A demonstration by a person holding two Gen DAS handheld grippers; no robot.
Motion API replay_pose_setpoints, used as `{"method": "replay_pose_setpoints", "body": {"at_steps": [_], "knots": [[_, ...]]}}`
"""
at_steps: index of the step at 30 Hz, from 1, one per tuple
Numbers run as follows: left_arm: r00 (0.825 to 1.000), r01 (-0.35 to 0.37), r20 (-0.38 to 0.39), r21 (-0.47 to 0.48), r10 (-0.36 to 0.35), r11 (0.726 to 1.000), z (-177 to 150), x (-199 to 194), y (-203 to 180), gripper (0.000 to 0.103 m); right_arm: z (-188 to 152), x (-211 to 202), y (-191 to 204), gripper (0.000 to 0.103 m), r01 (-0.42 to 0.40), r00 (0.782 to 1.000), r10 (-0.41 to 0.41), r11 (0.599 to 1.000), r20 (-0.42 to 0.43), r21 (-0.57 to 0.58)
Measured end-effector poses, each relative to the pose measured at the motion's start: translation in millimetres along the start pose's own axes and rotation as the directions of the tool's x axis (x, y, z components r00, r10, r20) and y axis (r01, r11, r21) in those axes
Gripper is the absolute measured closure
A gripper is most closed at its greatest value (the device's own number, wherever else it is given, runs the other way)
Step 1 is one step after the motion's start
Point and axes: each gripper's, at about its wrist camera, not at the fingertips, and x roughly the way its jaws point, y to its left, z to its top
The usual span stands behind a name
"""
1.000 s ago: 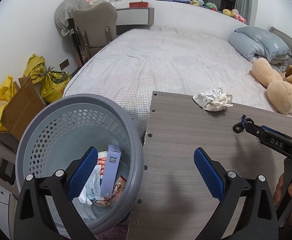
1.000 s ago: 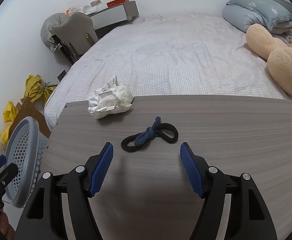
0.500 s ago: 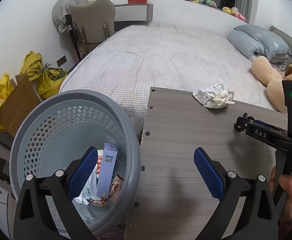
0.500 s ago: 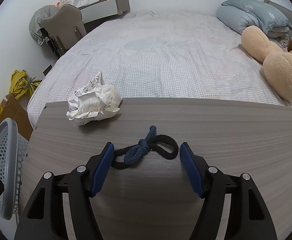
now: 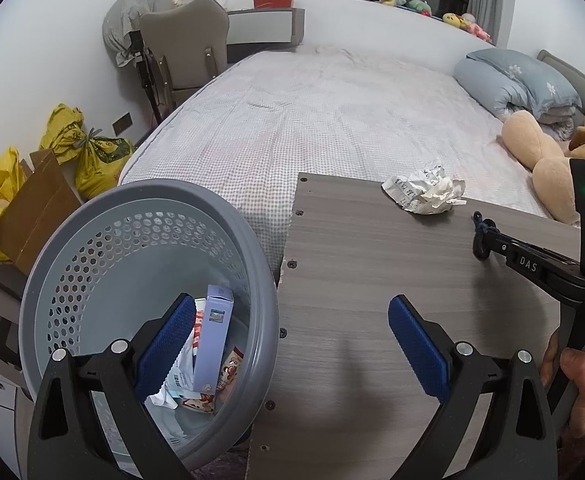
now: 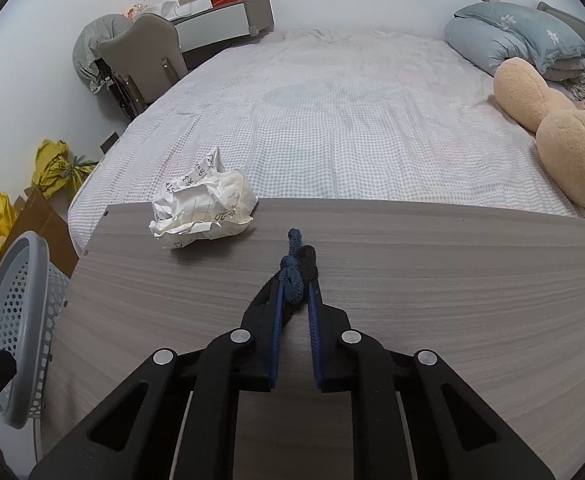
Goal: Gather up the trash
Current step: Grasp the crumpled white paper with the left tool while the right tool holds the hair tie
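Observation:
My right gripper [image 6: 294, 284] is shut on a knotted black and blue hair tie [image 6: 293, 270] on the grey wooden table [image 6: 452, 280]; it also shows in the left wrist view [image 5: 481, 236]. A crumpled white paper ball [image 6: 200, 212] lies at the table's far left edge, apart from the gripper; it also shows in the left wrist view [image 5: 424, 192]. My left gripper [image 5: 292, 330] is open and empty, held over the gap between the table and the grey perforated trash basket [image 5: 92, 240]. The basket holds a purple box [image 5: 212, 336] and wrappers.
A bed with a checked sheet [image 6: 332, 120] lies behind the table, with a plush bear [image 6: 552, 128] and a folded blue duvet [image 6: 520, 36] at the right. Yellow bags [image 5: 80, 148] and cardboard [image 5: 32, 216] stand by the wall, and a chair [image 5: 184, 52] at the back left.
My right gripper moved forward over the hair tie and closed on it. My left gripper stayed open and drifted slightly towards the table.

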Motion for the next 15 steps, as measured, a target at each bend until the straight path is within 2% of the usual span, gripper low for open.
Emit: {"method": "replay_pose_setpoints", "body": {"at_steps": [7, 15], "knots": [[1.000, 0.029, 0.004, 0.027, -0.029, 0.999, 8, 2, -18, 0.008, -4, -25, -12, 0.091, -0.051, 0.998, 0.049, 0.998, 0.045, 0.037], [0.998, 0.067, 0.010, 0.099, -0.068, 0.993, 27, 12, -59, 0.008, -10, -56, -37, 0.091, -0.081, 0.994, 0.073, 0.992, 0.087, 0.092]]}}
